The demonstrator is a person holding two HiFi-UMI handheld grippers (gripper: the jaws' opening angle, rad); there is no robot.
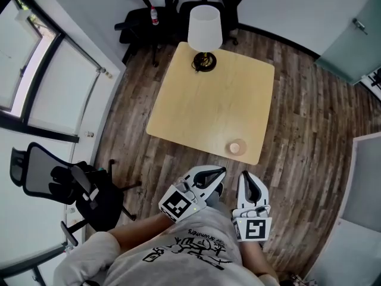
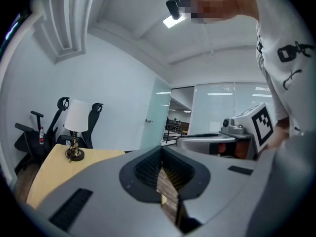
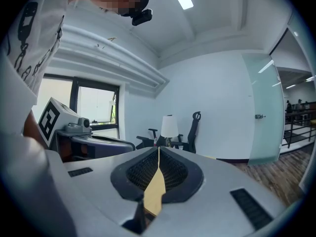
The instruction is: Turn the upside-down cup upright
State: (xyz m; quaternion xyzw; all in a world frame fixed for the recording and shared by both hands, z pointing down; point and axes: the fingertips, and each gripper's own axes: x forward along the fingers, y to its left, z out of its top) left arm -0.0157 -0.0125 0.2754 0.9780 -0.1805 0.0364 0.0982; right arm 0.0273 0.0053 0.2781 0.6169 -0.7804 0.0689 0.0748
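Nearest the lens, the person's grey printed shirt fills the lower edge of the head view. Both hand-held grippers project from it, short of the table's near edge. The left gripper is clenched, its jaws meeting with nothing between them. Just beside it, the right gripper is likewise clamped together and empty.

From left to right, the room shows:
- A dark-framed window runs along the left wall.
- Below it, a black mesh office chair stands on the floor, well apart from the table.
- Two further black chairs stand against the far wall, and a small red-and-white bottle rests on the left one.

A square, pale wooden table occupies the centre, set slightly askew on a dark plank floor. Its top is largely bare.
- A table lamp with a white shade and a dark round base stands upright at the middle of the far edge.
- A small pale cup sits close to the near right corner, just inside the near edge. Neither gripper touches it, and its orientation is too small to resolve.

A frosted glass door closes the upper right corner.
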